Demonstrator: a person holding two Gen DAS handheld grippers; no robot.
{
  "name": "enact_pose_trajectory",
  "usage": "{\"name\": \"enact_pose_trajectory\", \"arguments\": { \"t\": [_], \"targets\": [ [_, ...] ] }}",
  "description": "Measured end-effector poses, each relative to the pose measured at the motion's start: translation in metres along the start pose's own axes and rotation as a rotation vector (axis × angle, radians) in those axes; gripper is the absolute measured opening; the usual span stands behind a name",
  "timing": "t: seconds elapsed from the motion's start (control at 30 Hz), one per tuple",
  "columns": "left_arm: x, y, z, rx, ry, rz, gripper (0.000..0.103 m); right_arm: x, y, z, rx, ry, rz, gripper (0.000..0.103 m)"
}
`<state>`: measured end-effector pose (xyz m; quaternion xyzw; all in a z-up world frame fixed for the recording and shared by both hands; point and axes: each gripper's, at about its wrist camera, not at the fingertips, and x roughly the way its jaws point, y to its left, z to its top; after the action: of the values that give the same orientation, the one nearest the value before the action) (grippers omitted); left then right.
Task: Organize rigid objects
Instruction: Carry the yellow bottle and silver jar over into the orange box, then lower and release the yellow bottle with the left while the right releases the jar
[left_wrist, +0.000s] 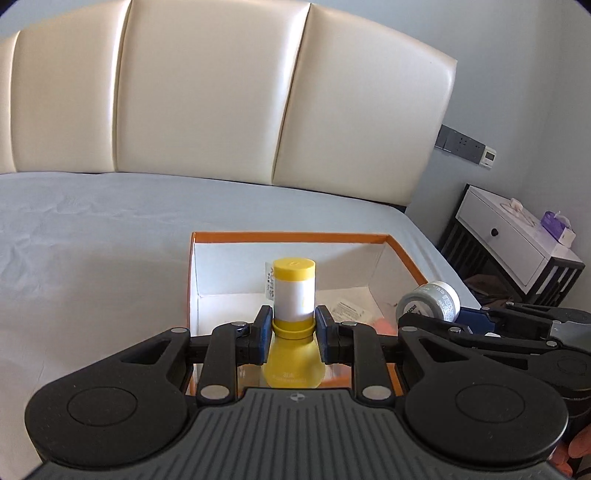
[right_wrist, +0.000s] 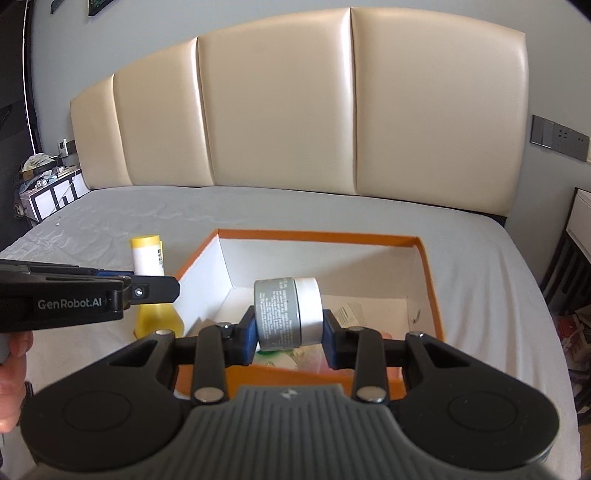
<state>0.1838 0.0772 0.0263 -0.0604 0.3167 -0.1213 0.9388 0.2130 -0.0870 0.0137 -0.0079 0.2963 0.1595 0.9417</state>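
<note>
While the left hand-held gripper (left_wrist: 291, 332) clamps the upright yellow-capped plastic bottle (left_wrist: 293, 295) and the right hand-held gripper (right_wrist: 290, 332) clamps the sideways grey-and-white jar (right_wrist: 286, 314), the orange-rimmed white cardboard box (right_wrist: 317, 234) lies directly below centre frame.

"GenRobot.AI" stands in white on the left gripper (right_wrist: 157, 291) (its side); the grey jar's (right_wrist: 286, 314) print seems unreadable.

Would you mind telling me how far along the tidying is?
Done: some papers already lie in the orange box. In hand: the left gripper grips a yellow bottle; the right gripper grips a grey jar. Left: setting both inside.
</note>
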Motion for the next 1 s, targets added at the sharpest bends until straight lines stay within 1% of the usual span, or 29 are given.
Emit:
{"name": "enact_pose_trajectory", "arguments": {
  "t": [0.13, 0.23, 0.37, 0.57, 0.7, 0.87, 1.0],
  "targets": [
    [0.024, 0.011, 0.013, -0.004, 0.023, 0.027, 0.027, 0.026, 0.002, 0.015, 0.006, 0.033, -0.007, 0.034],
    [0.044, 0.018, 0.018, 0.004, 0.056, 0.028, 0.027, 0.048, -0.001, 0.023, 0.019, 0.076, -0.014, 0.034],
    [0.069, 0.022, 0.020, 0.037, 0.111, 0.042, 0.027, 0.082, -0.001, 0.030, -0.001, 0.149, -0.033, 0.034],
    [0.100, 0.022, 0.018, 0.080, 0.182, 0.017, 0.027, 0.130, -0.003, 0.031, -0.038, 0.278, -0.044, 0.034],
    [0.112, 0.023, 0.013, 0.097, 0.215, 0.025, 0.027, 0.155, -0.003, 0.028, -0.056, 0.356, -0.052, 0.034],
    [0.122, 0.025, 0.004, 0.116, 0.251, 0.041, 0.027, 0.173, 0.002, 0.024, -0.086, 0.405, -0.048, 0.034],
    [0.122, 0.024, 0.002, 0.134, 0.257, 0.039, 0.027, 0.181, 0.004, 0.022, -0.109, 0.434, -0.068, 0.034]
  ]
}}
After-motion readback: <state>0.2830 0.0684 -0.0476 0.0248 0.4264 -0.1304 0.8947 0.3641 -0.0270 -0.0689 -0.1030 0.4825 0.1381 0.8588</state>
